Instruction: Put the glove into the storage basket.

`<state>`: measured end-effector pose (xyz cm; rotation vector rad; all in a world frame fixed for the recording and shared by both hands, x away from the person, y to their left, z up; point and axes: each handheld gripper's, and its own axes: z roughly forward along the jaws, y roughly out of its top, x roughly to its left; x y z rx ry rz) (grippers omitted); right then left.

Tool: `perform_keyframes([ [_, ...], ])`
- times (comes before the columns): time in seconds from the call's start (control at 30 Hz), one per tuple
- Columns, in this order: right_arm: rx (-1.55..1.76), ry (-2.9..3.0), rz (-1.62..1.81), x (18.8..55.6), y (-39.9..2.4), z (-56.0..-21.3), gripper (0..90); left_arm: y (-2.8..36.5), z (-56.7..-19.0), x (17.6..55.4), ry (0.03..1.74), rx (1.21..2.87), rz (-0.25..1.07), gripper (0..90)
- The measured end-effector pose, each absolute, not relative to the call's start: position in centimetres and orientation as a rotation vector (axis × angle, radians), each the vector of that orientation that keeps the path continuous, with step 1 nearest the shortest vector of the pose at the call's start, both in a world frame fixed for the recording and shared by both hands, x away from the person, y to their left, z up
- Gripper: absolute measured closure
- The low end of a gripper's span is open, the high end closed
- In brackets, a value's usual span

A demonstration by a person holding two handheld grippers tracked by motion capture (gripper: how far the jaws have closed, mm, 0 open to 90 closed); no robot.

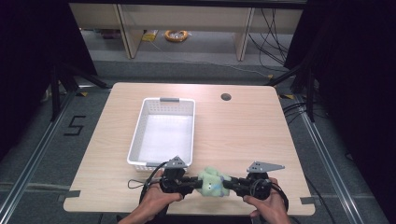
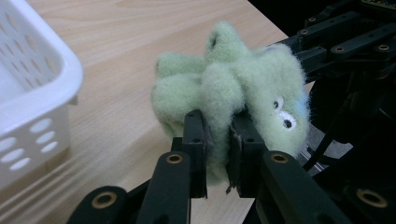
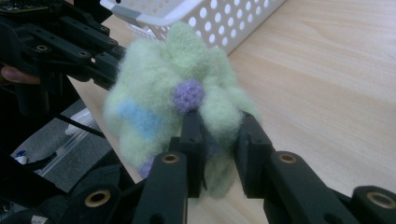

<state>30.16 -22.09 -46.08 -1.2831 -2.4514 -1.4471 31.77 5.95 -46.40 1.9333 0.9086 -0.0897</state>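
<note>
Both grippers, lower centre: left gripper (image 1: 190, 182) and right gripper (image 1: 229, 183) jaws clamped on green plush toy (image 1: 211, 181) | toy apparently clear of tabletop (image 1: 243, 130) | lift evenly toward white basket (image 1: 140, 140), upper left.

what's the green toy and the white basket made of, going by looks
Green toy: seems soft fleece or felted plush, with a fuzzy matte nap that dents where both grippers pinch it. White basket: looks like moulded plastic, smooth and slightly glossy, with walls punched by regular oval holes.
</note>
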Motion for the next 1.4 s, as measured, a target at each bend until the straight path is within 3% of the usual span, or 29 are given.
perform_keyframes([
  [0.83, -1.159, -2.535, -1.457, 33.9, -18.3, -40.2, 75.2, 10.0, -41.4, 34.2, 0.953, 1.898, -0.034, 77.9],
  [1.4, -1.098, -2.576, -1.418, 37.5, -14.2, -38.7, 75.2, 13.5, -40.0, 36.6, 1.034, 1.896, 0.001, 77.6],
])
